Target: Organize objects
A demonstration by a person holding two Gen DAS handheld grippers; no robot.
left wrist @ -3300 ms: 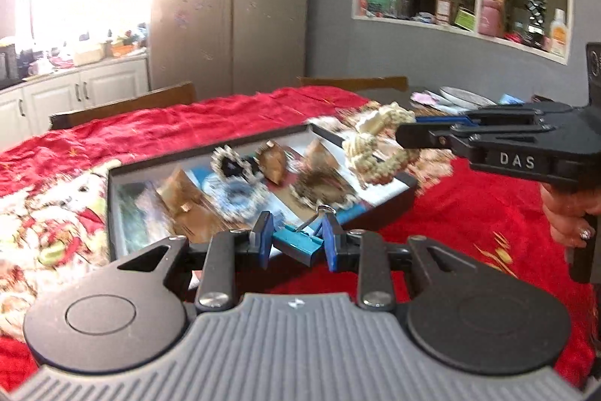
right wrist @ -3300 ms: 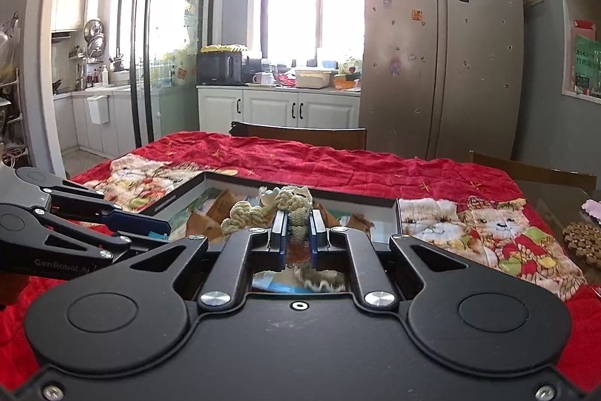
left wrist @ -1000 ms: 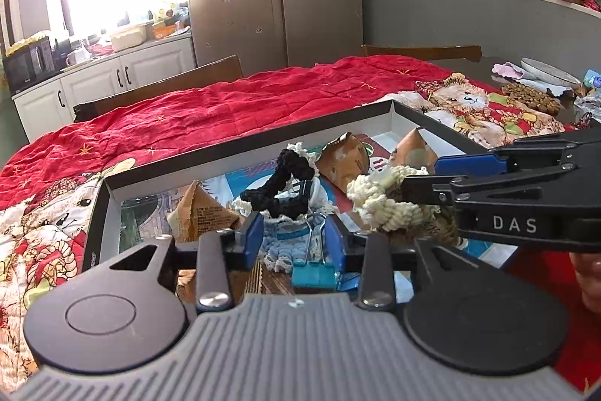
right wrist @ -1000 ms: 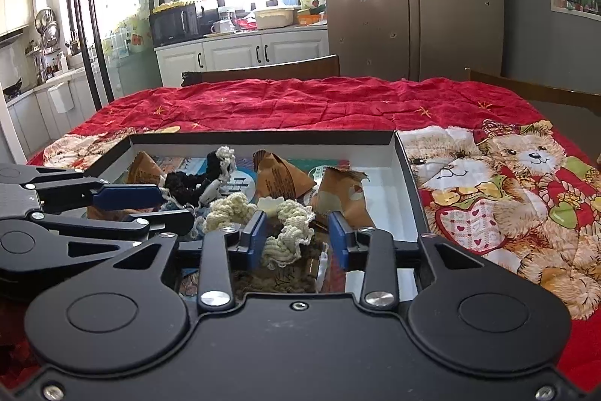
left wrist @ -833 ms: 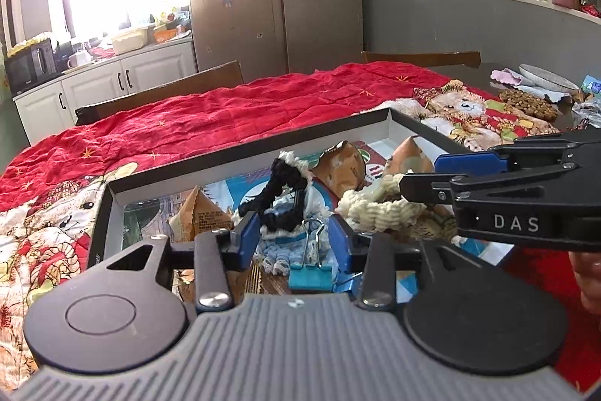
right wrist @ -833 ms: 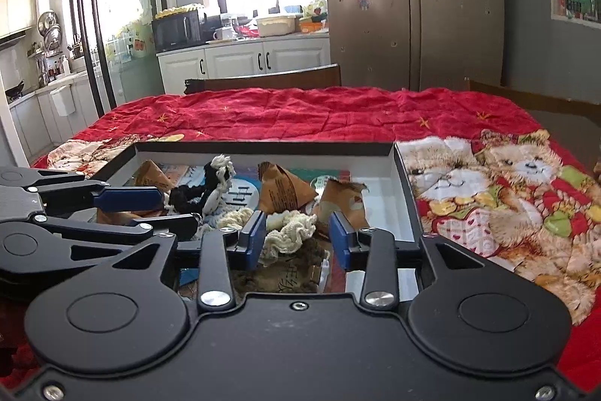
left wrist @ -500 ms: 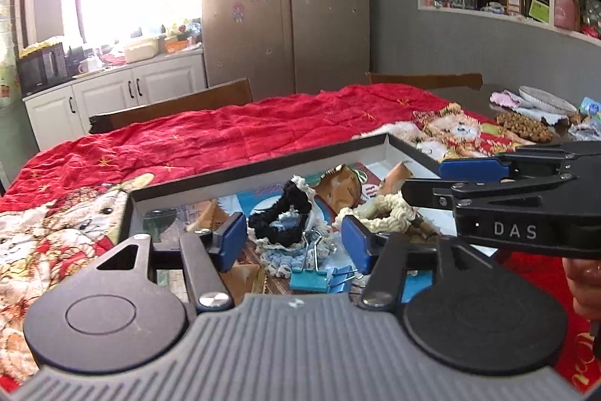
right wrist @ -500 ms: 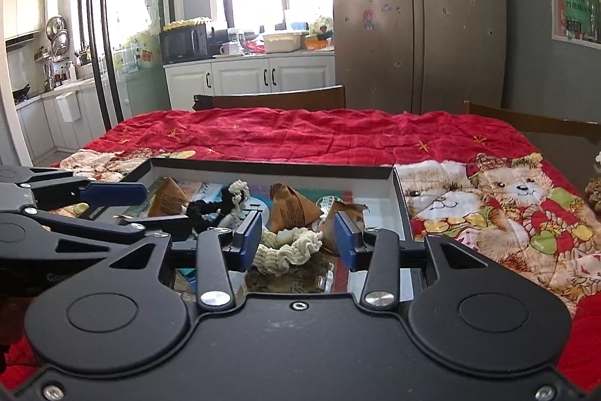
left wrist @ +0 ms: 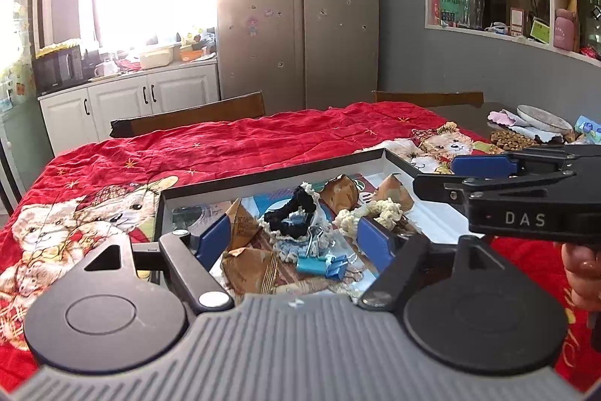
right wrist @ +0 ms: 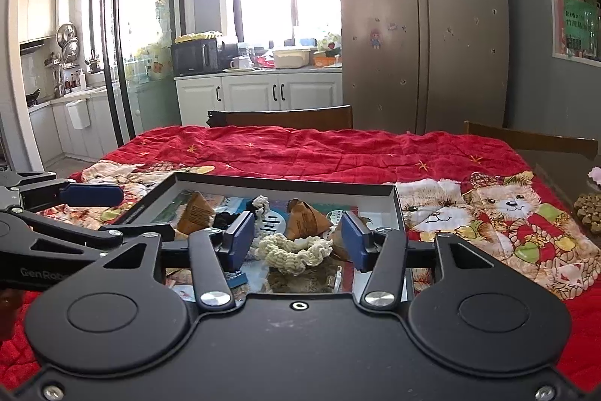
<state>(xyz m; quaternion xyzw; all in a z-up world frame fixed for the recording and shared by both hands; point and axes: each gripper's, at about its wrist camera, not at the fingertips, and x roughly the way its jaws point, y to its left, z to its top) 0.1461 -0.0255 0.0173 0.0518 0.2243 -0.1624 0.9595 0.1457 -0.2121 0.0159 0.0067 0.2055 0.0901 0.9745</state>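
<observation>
A black-rimmed tray [left wrist: 270, 173] [right wrist: 285, 183] lies on the red bear-print blanket. In it are a black scrunchie [left wrist: 291, 215], a cream scrunchie [left wrist: 379, 211] [right wrist: 296, 250], blue binder clips [left wrist: 323, 266] and brown pyramid packets [left wrist: 242, 226] [right wrist: 306, 218]. My left gripper [left wrist: 295, 242] hovers above the tray's near side, its jaws opening wide, with nothing pressed between the pads. My right gripper [right wrist: 296, 240] hovers beside it, jaws opening too; the cream scrunchie shows between its pads but rests in the tray, untouched. Each gripper appears in the other's view: right gripper [left wrist: 447, 177], left gripper [right wrist: 107, 213].
Wooden chairs [left wrist: 195, 117] [right wrist: 281, 119] stand at the table's far edge. A plate [left wrist: 541, 115] and a brown beaded mat [left wrist: 512, 138] sit at the far right. A hand [left wrist: 582, 273] holds the right gripper. Fridge and cabinets lie beyond.
Both grippers have risen and drawn back from the tray while their jaws spread. The binder clip and the cream scrunchie, gripped earlier, now lie in the tray.
</observation>
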